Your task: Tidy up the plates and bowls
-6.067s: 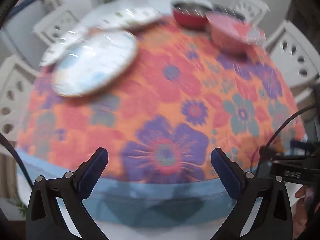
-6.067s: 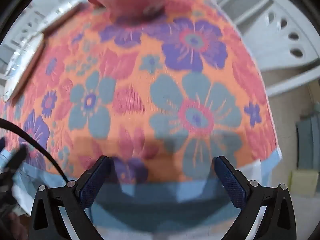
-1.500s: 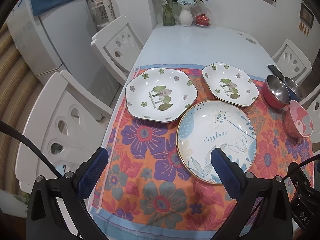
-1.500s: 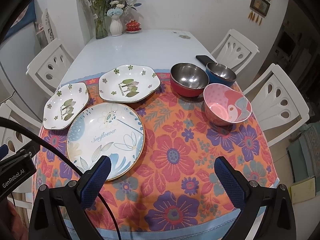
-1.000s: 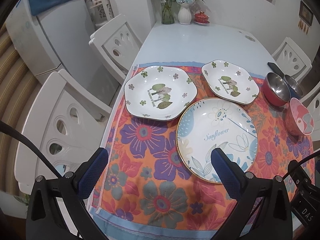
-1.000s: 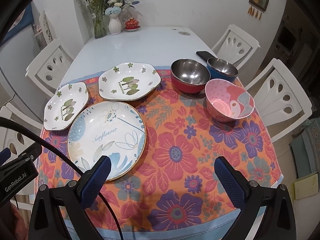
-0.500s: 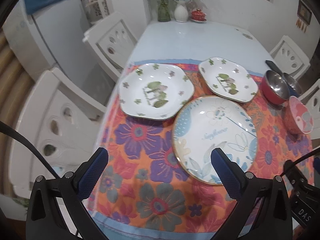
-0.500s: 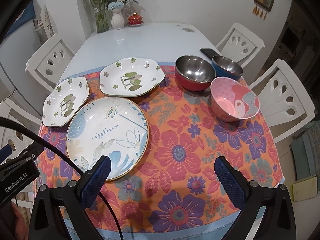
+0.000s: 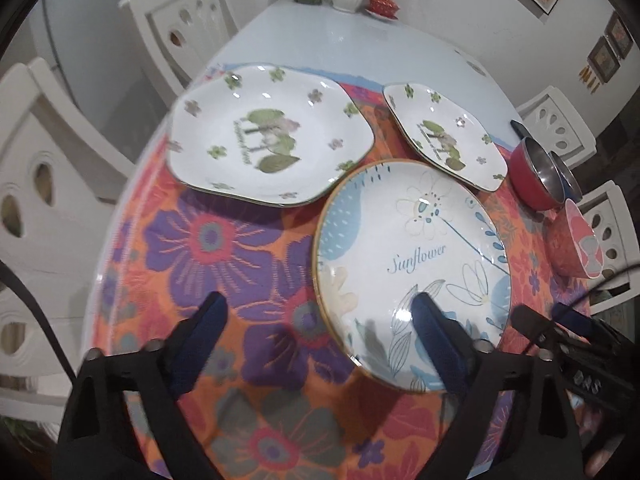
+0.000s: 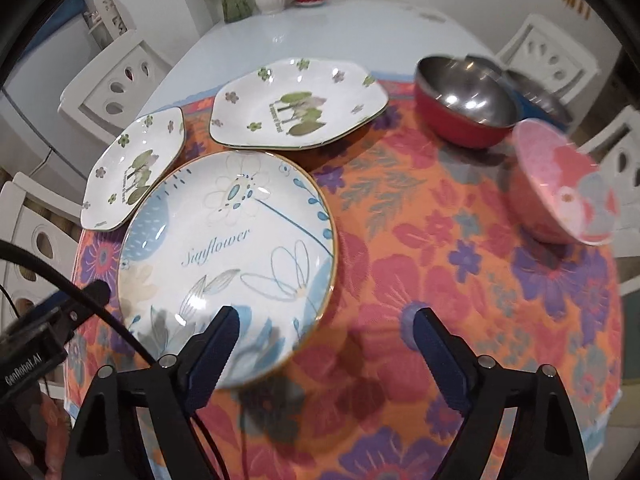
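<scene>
Plate stacking is judged best begun at the round Sunflower plate [image 10: 228, 256], whose near rim should be taken squarely and lifted level so that it does not slide on the floral cloth [image 10: 440, 288]. The plate lies just ahead of both grippers, the right gripper [image 10: 322, 346] spread wide and empty with its left finger over the near rim, the left gripper [image 9: 316, 328] likewise spread and empty with its right finger over the plate. Contact cannot be confirmed through the blur, and the two leaf-printed plates [image 10: 298, 106] and the bowls [image 10: 464, 100] are seen beyond it.

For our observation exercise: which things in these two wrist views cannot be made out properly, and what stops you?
- Blue bowl, right wrist view: mostly hidden behind the red steel-lined bowl.
- Sunflower plate, left wrist view: near rim covered by the left gripper finger.
- Lettering on the green-flowered plates: too small and blurred.
</scene>
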`<state>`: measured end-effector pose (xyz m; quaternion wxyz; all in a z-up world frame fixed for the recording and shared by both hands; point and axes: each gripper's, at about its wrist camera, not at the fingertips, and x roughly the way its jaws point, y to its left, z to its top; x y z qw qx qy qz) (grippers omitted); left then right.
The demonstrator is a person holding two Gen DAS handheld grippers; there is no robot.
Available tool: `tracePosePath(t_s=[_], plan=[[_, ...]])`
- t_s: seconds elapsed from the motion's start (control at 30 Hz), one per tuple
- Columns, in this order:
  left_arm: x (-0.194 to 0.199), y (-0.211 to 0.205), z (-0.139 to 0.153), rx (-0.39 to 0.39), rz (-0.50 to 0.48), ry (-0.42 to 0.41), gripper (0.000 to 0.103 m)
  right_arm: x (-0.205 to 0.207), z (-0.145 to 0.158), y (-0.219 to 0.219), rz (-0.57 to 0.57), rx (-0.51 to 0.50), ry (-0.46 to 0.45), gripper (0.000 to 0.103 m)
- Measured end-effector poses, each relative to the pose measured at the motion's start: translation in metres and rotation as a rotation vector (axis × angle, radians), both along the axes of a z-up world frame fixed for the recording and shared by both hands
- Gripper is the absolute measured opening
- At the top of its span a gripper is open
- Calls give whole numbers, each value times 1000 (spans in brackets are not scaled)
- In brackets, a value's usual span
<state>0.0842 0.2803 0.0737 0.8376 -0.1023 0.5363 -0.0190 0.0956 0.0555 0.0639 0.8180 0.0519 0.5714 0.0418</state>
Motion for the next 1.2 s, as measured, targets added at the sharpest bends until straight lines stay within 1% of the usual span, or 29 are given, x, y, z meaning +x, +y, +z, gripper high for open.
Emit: tracePosePath(t_s=[0.03, 0.07, 0.13, 0.2, 0.27, 0.3, 0.33, 0.4, 0.43, 0.47, 0.53, 0.63, 0.73, 0.87, 0.93, 1.07, 1.2], plan=[[3, -1, -5, -4, -6, 12, 76, 5, -6, -2, -4, 19, 16, 78], [6, -3, -10, -2, -10, 25, 71, 13, -14, -5, -13, 40, 38, 76], [11, -3, -18, -6, -15, 41, 66, 23, -24, -11, -25, 71, 59, 66], [15, -2, -24, -14, -10, 53, 62, 31, -31, -16, -29, 96, 75, 63], [18, -1, -30, -22, -5, 62, 56, 37, -36, -20, -30, 121, 80, 61], [19, -2, -33, -24, -3, 65, 55, 40, -38, -21, -29, 131, 83, 59], [21, -1, -36, -29, 0, 70, 51, 41, -40, -22, -27, 140, 84, 56], [25, -1, -40, -50, 1, 77, 43, 46, -42, -23, -25, 148, 90, 54], [26, 0, -43, -71, 1, 78, 36, 48, -44, -23, -22, 155, 92, 51], [27, 1, -44, -93, 2, 70, 33, 50, -44, -22, -15, 164, 91, 50], [28, 2, -45, -120, 2, 62, 30, 55, -46, -18, 5, 165, 84, 40], [32, 2, -46, -132, -16, 56, 30, 61, -47, -13, 41, 167, 78, 33], [36, 0, -49, -159, -41, 44, 30, 65, -48, -6, 86, 181, 71, 29], [38, -3, -49, -167, -62, 31, 29, 66, -47, 1, 129, 155, 56, 29], [38, -1, -49, -184, -63, 26, 29, 65, -46, 2, 145, 149, 52, 29], [32, 8, -46, -226, -8, 43, 29, 55, -39, 11, 180, 108, 36, 30], [13, 13, -35, -210, 3, 24, 29, 37, -28, 19, 202, 101, 20, 30]])
